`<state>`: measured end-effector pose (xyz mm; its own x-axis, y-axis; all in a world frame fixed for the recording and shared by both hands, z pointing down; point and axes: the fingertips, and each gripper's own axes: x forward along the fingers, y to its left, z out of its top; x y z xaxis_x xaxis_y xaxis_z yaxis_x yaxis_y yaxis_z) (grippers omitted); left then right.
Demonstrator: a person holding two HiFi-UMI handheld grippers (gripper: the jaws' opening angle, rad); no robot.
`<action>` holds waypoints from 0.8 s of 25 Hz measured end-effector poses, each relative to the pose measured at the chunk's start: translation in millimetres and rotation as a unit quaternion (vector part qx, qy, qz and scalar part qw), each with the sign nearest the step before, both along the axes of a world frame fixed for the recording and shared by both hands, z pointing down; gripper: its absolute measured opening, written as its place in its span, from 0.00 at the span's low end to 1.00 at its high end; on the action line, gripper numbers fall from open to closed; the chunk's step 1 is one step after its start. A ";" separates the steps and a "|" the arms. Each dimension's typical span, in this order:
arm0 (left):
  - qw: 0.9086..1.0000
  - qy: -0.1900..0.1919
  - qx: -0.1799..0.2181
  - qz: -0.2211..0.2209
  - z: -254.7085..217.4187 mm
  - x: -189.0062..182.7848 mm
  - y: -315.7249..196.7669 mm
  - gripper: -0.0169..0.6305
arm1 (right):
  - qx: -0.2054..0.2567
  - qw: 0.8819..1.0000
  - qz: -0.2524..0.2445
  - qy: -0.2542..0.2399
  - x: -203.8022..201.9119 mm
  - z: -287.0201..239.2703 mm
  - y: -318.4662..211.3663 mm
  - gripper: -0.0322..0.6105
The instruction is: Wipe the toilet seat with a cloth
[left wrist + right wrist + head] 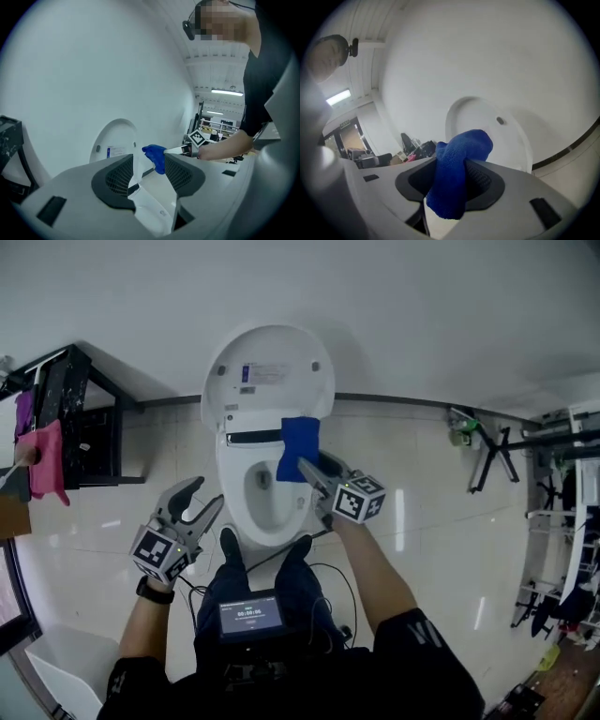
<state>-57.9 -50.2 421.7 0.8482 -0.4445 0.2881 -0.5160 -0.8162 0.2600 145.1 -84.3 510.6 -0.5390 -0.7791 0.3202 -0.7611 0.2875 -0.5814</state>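
Observation:
A white toilet (234,479) stands against the wall with its lid (272,371) raised. My right gripper (307,468) is shut on a blue cloth (298,448), which hangs above the right rear of the seat (302,512). In the right gripper view the cloth (457,173) bulges out between the jaws in front of the lid (487,126). My left gripper (199,501) is open and holds nothing, just left of the bowl. In the left gripper view the seat (150,201) lies beyond the open jaws, with the cloth (156,157) farther off.
A black rack (80,423) with pink cloths (42,460) stands at the left. A white bin (61,667) is at the lower left. Metal stands (497,451) and shelving (572,521) crowd the right side. The person's feet (262,559) are right before the bowl.

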 end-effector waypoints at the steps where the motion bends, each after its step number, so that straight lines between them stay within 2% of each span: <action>1: 1.000 0.000 0.011 0.006 -8.1 3.3 2.2 0.35 | 0.014 1.000 0.006 -0.001 7.3 -20.8 5.5 0.34; 4: 0.999 -0.001 0.039 0.019 -28.3 10.4 7.8 0.34 | 0.050 0.999 0.014 0.007 25.0 -73.1 22.1 0.34; 7: 0.999 0.010 0.041 0.007 -54.4 17.7 9.4 0.34 | 0.078 0.997 0.005 0.017 32.4 -113.5 36.7 0.34; 12: 0.998 -0.002 0.070 0.001 -57.2 8.4 8.6 0.35 | 0.115 0.993 -0.002 0.026 33.4 -155.5 63.4 0.34; 20: 0.996 0.021 0.084 -0.007 -110.8 27.9 35.7 0.35 | 0.159 0.986 -0.039 0.038 27.9 -209.1 103.8 0.34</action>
